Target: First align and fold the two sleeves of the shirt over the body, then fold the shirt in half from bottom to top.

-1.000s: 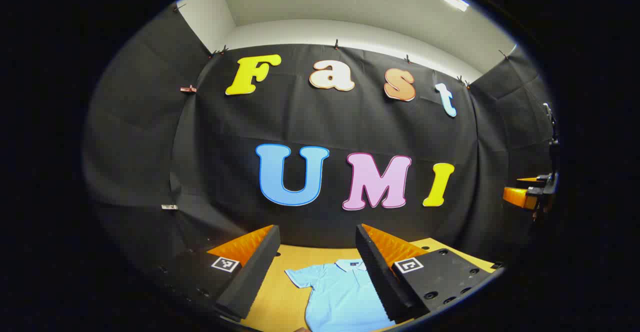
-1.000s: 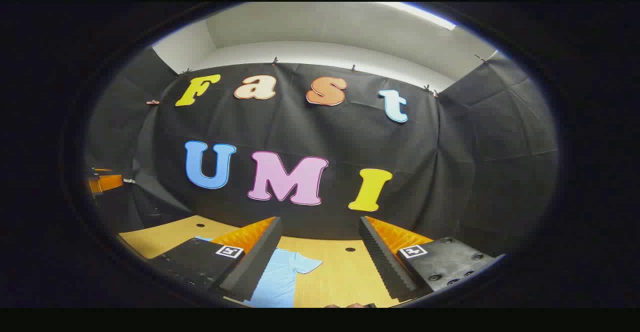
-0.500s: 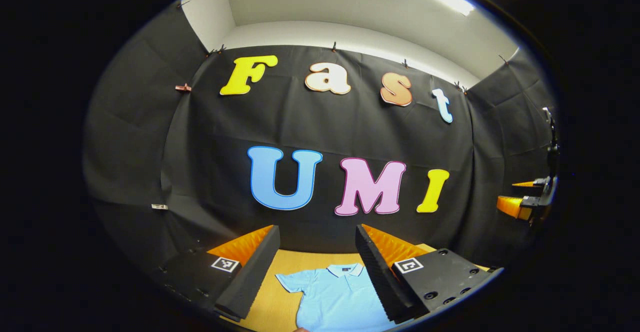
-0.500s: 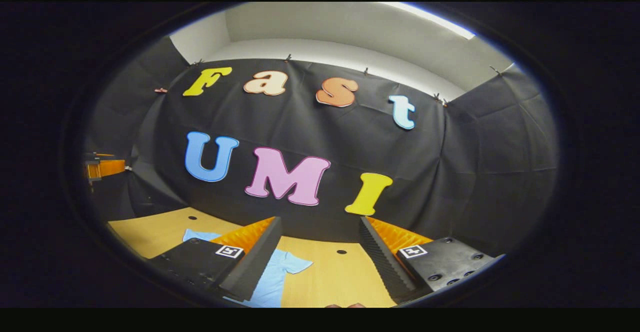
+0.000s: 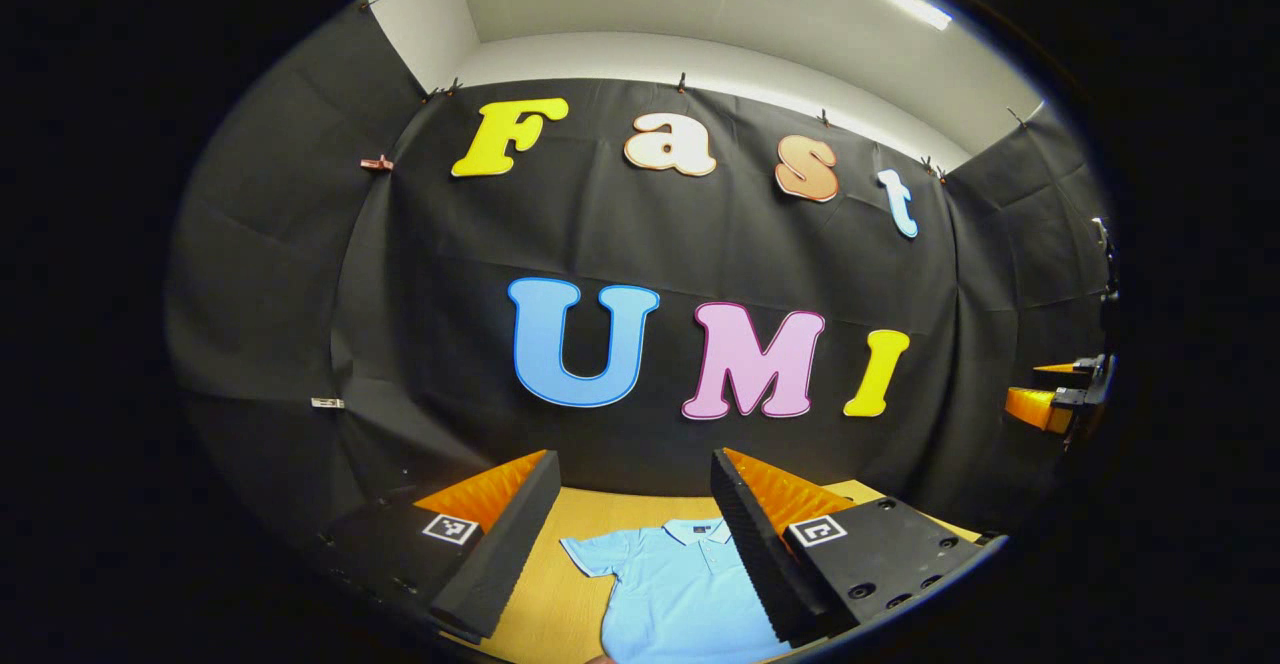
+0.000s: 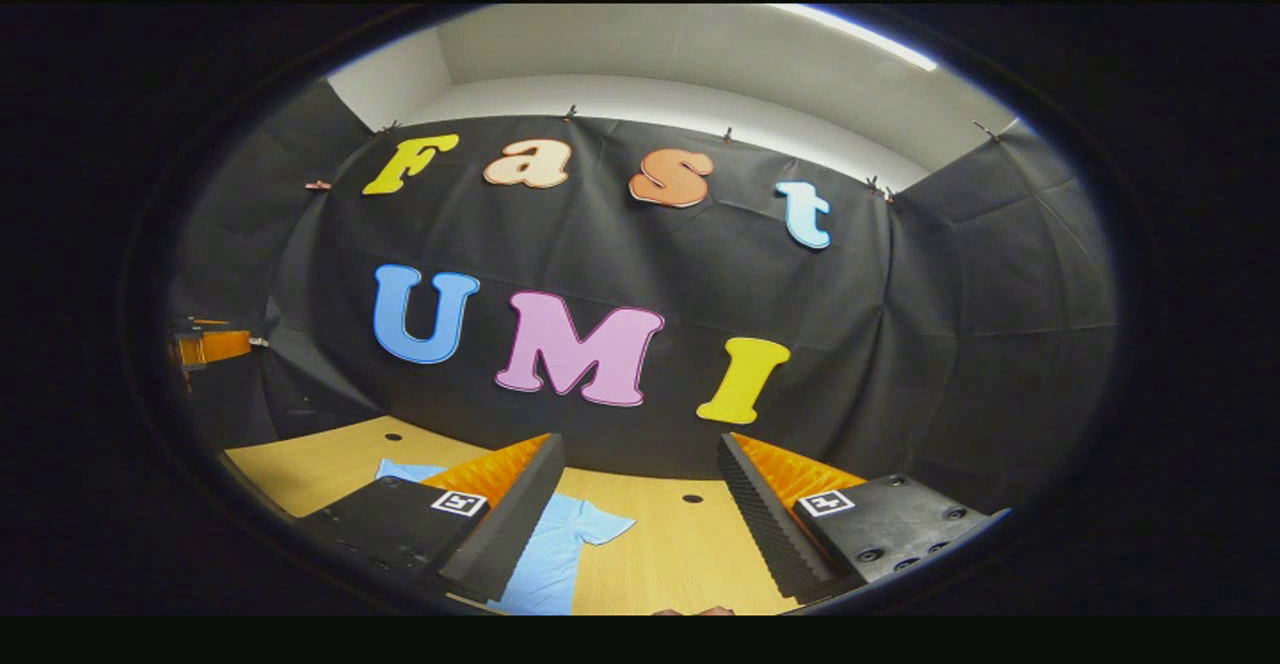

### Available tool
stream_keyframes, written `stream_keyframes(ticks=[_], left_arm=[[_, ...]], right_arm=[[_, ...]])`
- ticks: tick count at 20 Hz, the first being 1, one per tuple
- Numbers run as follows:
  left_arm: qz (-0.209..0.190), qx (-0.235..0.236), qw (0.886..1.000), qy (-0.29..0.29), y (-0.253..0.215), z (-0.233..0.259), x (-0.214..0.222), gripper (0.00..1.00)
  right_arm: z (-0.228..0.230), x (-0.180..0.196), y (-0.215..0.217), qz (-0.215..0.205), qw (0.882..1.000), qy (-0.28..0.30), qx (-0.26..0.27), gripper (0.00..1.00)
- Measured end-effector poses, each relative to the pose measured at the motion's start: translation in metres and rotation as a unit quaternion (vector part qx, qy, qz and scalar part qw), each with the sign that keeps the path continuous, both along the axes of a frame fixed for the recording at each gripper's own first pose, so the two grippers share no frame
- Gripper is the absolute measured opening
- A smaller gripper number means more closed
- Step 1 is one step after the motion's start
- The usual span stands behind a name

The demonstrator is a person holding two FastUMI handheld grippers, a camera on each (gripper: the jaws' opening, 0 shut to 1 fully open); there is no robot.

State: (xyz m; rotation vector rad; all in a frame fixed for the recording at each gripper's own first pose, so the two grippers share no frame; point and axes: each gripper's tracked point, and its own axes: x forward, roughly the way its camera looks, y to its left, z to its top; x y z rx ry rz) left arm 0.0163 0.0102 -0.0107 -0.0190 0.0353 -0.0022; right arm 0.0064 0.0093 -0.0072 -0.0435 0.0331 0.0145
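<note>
left gripper view: shirt point(image 5: 680, 594) flat on table point(image 5: 545, 604), no legible label.

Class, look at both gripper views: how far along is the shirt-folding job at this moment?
Nothing looks done: the shirt lies flat on the table, with its sleeve spread out to the side. Nothing is in hand: the left gripper and the right gripper are both open above it, holding nothing. Both sleeve folds and the bottom-to-top fold are left.

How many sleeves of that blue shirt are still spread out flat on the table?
2. In the left gripper view one sleeve of the shirt lies spread out on the table; the other sleeve lies likewise in the right gripper view. Neither is folded yet.
</note>
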Motion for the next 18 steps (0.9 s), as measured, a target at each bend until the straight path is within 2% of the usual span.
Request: stream_keyframes(ticks=[1, 5, 11, 15, 18], left_arm=[[0.0, 0.003, 1.0, -0.002, 0.0, 0.002, 0.0, 0.96], [-0.004, 0.005, 1.0, -0.001, -0.001, 0.002, -0.001, 0.97], [-0.009, 0.009, 1.0, -0.001, 0.007, 0.003, -0.009, 0.96], [0.0, 0.001, 1.0, -0.002, 0.015, 0.001, -0.011, 0.97], [0.0, 0.013, 1.0, 0.006, 0.018, -0.002, -0.009, 0.97]], right_arm=[[0.001, 0.0, 0.0, 0.001, 1.0, 0.001, 0.002, 0.98], [0.002, 0.002, -0.003, -0.003, 1.0, 0.01, 0.0, 0.97], [0.002, 0.014, 0.004, 0.017, 1.0, 0.02, -0.008, 0.97], [-0.005, 0.03, 0.024, 0.051, 0.998, 0.031, -0.02, 0.96], [-0.015, 0.048, 0.037, 0.075, 0.996, 0.047, -0.018, 0.96]])
